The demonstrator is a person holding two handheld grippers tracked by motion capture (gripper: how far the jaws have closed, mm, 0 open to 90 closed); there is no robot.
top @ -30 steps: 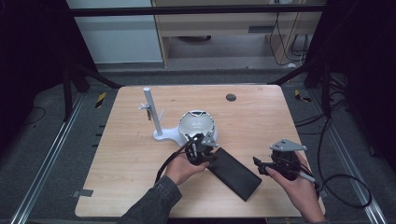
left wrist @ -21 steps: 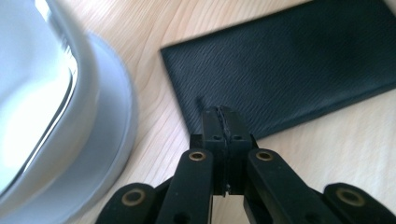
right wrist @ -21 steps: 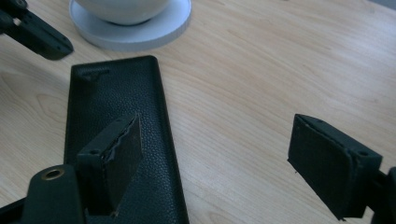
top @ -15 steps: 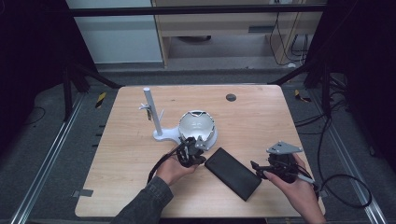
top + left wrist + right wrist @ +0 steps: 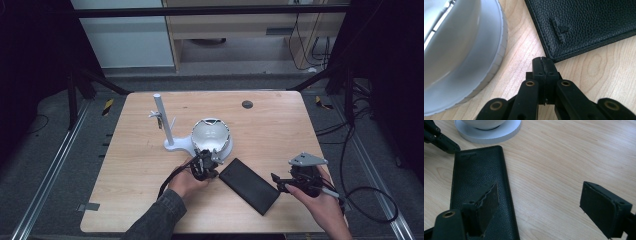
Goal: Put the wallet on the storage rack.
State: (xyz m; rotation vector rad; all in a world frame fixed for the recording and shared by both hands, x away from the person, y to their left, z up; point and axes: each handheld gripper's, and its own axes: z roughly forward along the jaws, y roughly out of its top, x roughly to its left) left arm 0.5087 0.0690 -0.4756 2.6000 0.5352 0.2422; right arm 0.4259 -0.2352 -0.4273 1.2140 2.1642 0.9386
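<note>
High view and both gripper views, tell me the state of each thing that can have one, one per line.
Black leather case: closed, lying flat on the table.
Left claw: shut, empty, tips at the case's corner.
Right claw: open, empty, one jaw over the case.
White bowl: upright on its white stand.
White post: upright.

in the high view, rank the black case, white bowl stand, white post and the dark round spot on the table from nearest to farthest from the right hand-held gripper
From the right hand-held gripper:
1. Black case, lying flat just to its left.
2. White bowl stand, beyond the case, near the table's middle.
3. Dark round spot, toward the far edge.
4. White post, upright at the stand's left end.
</note>
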